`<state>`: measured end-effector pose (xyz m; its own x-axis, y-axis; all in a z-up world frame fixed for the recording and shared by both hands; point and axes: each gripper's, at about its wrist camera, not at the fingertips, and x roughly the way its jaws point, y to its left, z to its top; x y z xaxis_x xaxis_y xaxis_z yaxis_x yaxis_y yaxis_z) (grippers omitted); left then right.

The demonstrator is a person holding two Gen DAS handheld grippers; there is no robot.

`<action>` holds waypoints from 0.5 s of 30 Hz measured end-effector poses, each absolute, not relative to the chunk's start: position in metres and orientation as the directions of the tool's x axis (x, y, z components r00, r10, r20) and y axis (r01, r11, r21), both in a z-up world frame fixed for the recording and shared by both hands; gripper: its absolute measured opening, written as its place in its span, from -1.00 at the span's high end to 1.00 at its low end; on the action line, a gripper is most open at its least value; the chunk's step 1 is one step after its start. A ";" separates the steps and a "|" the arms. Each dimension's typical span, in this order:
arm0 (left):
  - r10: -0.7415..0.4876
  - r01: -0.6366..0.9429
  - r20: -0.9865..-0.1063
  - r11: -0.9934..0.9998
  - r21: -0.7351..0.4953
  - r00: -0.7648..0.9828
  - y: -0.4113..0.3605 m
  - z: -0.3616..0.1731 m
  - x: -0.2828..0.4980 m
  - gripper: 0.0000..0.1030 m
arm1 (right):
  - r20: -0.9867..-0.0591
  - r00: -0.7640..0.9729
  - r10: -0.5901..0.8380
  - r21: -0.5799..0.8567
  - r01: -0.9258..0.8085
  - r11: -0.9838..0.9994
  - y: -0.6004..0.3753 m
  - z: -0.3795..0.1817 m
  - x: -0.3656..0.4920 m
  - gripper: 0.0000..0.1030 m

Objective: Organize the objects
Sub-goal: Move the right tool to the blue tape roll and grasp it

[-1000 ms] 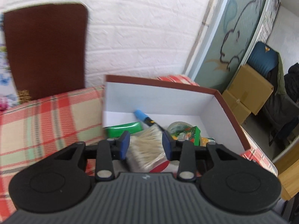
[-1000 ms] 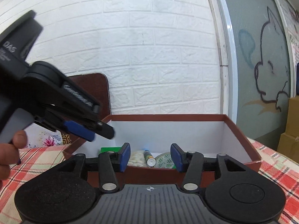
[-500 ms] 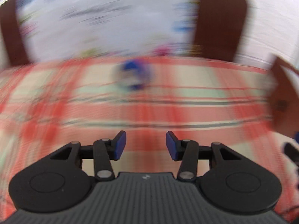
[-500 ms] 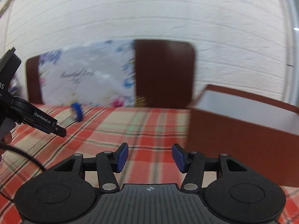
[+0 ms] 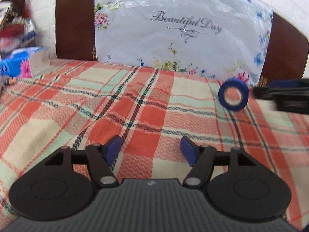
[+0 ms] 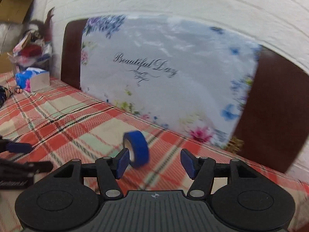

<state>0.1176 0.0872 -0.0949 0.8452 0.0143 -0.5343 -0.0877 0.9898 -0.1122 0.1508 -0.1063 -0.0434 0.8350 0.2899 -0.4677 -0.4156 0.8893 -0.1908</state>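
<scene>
A roll of blue tape (image 6: 137,148) stands on its edge on the plaid tablecloth (image 6: 63,127). My right gripper (image 6: 153,163) is open and empty, with the roll just ahead of its left finger, slightly left of the gap. In the left wrist view the same roll (image 5: 233,94) stands far right, with the right gripper's fingers (image 5: 280,94) reaching in beside it. My left gripper (image 5: 151,150) is open and empty over bare cloth, well left of the roll.
A white floral bag reading "Beautiful Day" (image 5: 179,31) leans on brown chair backs (image 5: 74,23) at the table's far edge. A tissue box (image 6: 31,78) and cluttered items (image 6: 32,46) sit at the far left. The left gripper's fingers (image 6: 19,148) show at left.
Both grippers have swung left, away from the brown storage box, which is out of view. The right gripper has closed in on the blue tape roll. Both jaws have opened wider.
</scene>
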 end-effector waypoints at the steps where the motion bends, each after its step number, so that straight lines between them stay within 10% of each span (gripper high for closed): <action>1: 0.009 -0.088 -0.532 0.988 -0.124 0.847 0.089 -0.095 0.118 -0.35 | -0.481 0.830 0.282 -0.197 -0.416 0.888 -0.098 -0.048 0.161 0.02; 3: 0.007 -0.088 -0.530 0.988 -0.127 0.848 0.087 -0.096 0.117 -0.37 | -0.535 0.804 0.261 -0.196 -0.418 0.887 -0.089 -0.057 0.176 0.59; 15: 0.013 -0.074 -0.542 0.993 -0.092 0.840 0.080 -0.095 0.116 -0.50 | -0.645 0.609 0.461 0.565 -0.027 0.825 -0.274 -0.072 0.056 0.55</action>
